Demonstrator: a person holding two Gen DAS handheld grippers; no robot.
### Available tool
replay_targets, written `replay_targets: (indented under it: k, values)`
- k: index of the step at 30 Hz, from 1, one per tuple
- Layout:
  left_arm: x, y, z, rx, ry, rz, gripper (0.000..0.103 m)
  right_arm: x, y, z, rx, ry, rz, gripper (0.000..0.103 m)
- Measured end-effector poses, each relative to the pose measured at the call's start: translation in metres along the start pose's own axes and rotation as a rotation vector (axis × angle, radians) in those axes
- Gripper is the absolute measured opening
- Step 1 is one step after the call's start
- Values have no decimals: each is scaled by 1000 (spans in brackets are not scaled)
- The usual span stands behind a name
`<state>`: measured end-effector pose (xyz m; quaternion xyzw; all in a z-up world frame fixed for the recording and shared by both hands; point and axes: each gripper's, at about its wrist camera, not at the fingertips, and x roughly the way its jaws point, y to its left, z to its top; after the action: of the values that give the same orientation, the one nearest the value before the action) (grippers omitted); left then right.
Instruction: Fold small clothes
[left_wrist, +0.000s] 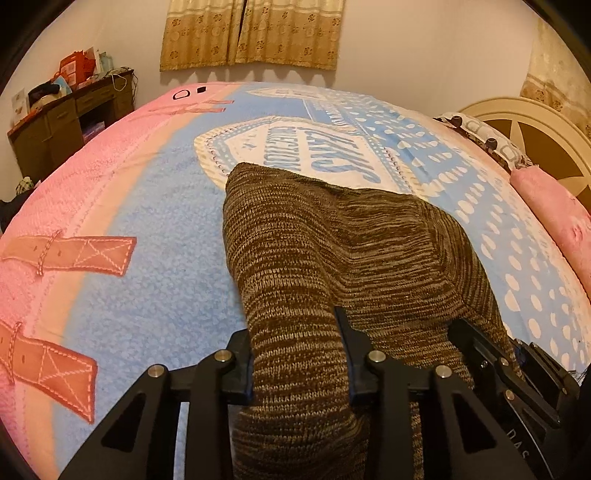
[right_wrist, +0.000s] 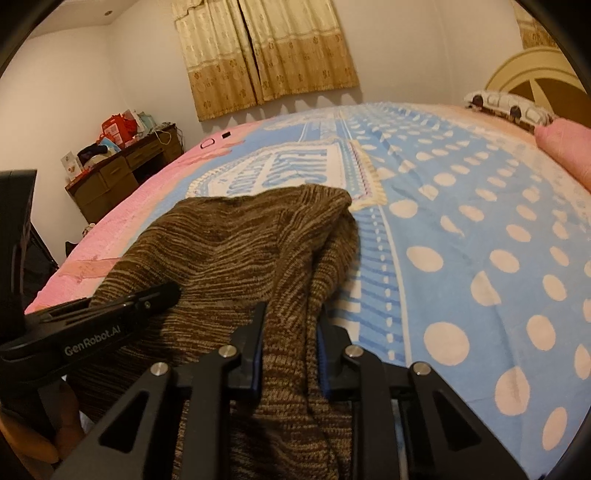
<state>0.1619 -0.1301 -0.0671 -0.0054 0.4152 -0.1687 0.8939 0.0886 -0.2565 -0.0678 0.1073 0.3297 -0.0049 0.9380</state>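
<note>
Both hand-held grippers, left (left_wrist: 299, 354) and right (right_wrist: 291, 350), clamped the brown sweater (left_wrist: 332, 240) on the bed (left_wrist: 147, 203); lifting evenly looked wise.

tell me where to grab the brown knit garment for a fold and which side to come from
Grip the near hem of the brown knit garment, one bunched corner per gripper, coming in from the near edge of the bed. It lies lengthwise away from that edge, so near corners carry straight over the far end. Both grippers sit that way: left gripper and right gripper, cloth bunched between each pair of jaws.
</note>
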Motion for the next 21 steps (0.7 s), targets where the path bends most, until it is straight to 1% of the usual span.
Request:
replay_targets:
  k: [3,6,11,21]
  values:
    - [-5,0,0,0,4,-9,32,-7,6,1,-27,-32,-16,23]
    - [-12,1,-2,-2,12,-17,32,-11,13,2,-44,-42,-36,23]
    - [-24,1,-10,14,18,-19,32,-25,19,-4,-3,-41,-27,23]
    - [-56,9,-24,48,11,-9,32,-55,41,-8,-8,-74,-6,22]
